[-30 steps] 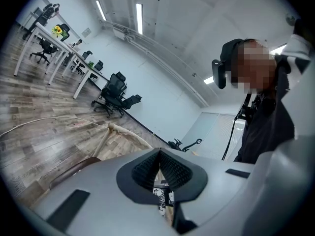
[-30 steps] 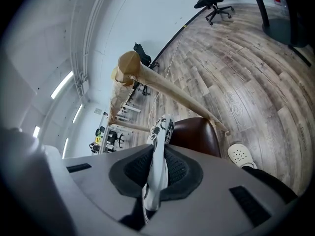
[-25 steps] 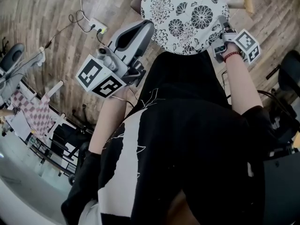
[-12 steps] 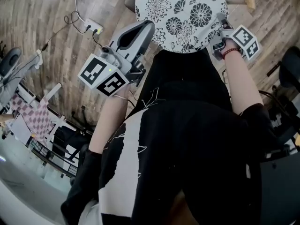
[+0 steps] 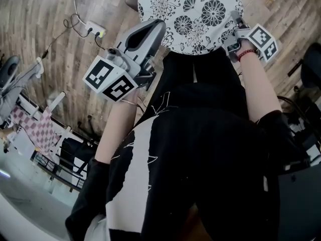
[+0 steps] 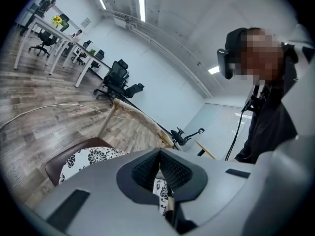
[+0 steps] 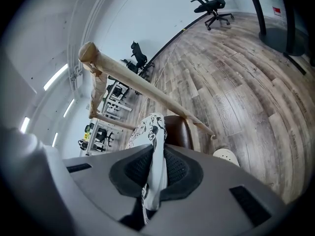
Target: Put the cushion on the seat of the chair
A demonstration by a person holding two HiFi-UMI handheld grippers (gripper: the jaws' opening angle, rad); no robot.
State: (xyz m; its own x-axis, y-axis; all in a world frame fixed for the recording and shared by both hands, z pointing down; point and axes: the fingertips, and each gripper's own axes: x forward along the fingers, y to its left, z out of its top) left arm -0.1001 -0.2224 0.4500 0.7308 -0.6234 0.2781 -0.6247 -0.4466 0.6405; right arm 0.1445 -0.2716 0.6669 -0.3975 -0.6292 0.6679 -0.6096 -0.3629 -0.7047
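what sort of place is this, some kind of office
Most likely an open-plan office or lab space: black swivel office chairs stand near long white desks, strip lights run along the ceiling, and a wood-look floor stretches across a large room.

Black-and-white floral cushion (image 5: 190, 14)

Office: long desks (image 6: 49, 27), black swivel chairs (image 6: 115, 75)

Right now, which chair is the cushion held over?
The wooden chair with the brown seat, directly under the patterned cushion; the black office chairs stand far behind.
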